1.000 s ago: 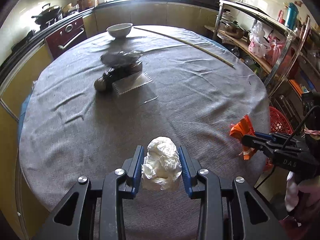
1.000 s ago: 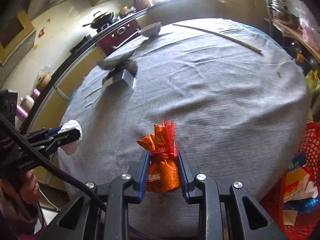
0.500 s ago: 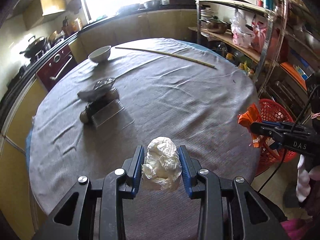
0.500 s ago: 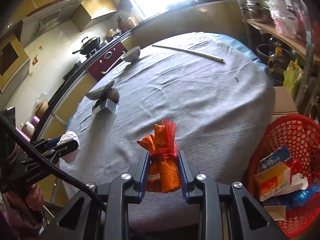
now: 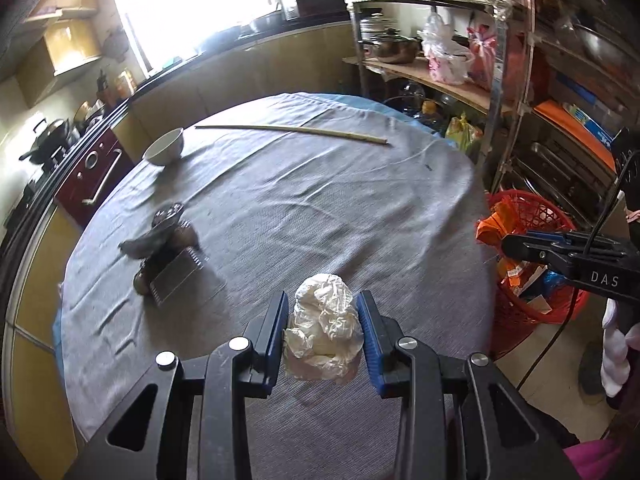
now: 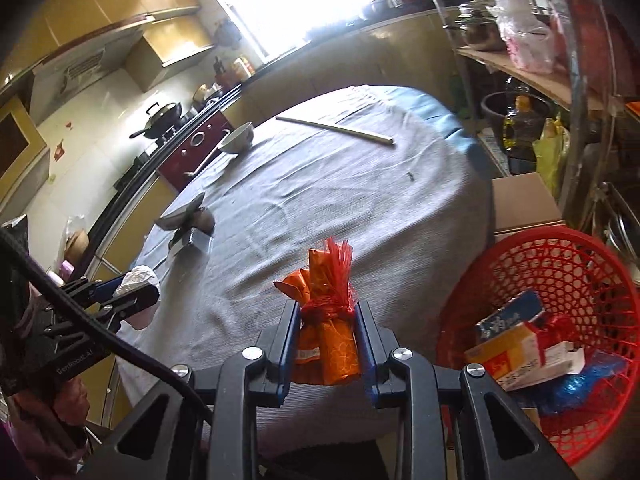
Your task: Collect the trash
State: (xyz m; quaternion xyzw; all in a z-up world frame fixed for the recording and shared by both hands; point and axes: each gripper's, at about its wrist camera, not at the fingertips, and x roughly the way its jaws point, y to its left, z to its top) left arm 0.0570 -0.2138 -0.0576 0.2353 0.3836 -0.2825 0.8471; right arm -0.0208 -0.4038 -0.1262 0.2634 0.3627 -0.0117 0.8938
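Right hand-held gripper (image 6: 326,336) clamps upright orange packet (image 6: 328,320); left hand-held gripper (image 5: 324,332) clamps white wad (image 5: 324,328).

From my seat, the surface (image 5: 320,208) fills the middle. A bowl (image 5: 165,151) sits at its far left, with a long stick (image 5: 292,131) lying across the far side to the bowl's right. On the near left lies a small heap of things (image 5: 168,256), blurred, perhaps a tray among them. Off the surface's right edge, on the floor, stands a basket (image 6: 560,256) with boxes (image 6: 520,344) in it. A shelf rack (image 5: 432,72) rises behind the basket.
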